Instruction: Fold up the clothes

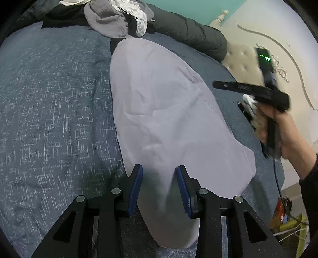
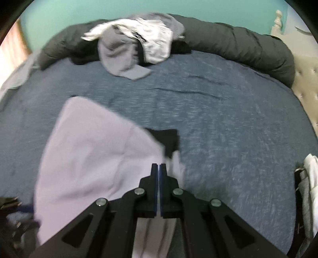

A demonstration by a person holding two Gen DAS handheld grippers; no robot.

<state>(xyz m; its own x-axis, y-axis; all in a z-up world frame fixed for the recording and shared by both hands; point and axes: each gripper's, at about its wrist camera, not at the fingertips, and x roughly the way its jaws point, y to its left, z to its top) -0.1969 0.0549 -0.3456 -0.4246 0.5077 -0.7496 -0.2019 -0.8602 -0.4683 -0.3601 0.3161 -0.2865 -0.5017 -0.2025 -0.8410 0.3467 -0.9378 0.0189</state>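
Nearest to us, our left tool [image 1: 159, 184] hangs partly open over the near end of the pale lilac garment [image 1: 169, 111], its blue pads on either side of the cloth and, as far as we can see, not pinching it. Our right tool [image 2: 159, 168] has its pads pressed flat together; cloth lies below and just beside the tips, but the blur leaves us unable to say whether any of it is caught between them. In the left wrist view that tool is up above the garment's right edge, held in a hand [image 1: 286, 131].

The garment lies spread lengthwise on the bed [image 1: 49, 99], mostly smooth with a few creases, and a dark piece [image 2: 169, 139] shows from under its far right corner. We judge the folding to be at an early stage: this piece looks laid out or folded once, with further folds to make.

Beyond it, a pile of clothes [image 2: 137, 41] in grey, white and black waits unfolded at the far side of the bed, against a dark puffy roll [image 2: 238, 43]. More white and grey cloth [image 2: 310, 178] sits at the right edge.

The bed carries a blue flecked cover; behind it are a teal wall [image 2: 99, 10] and a cream tufted headboard [image 1: 242, 65].
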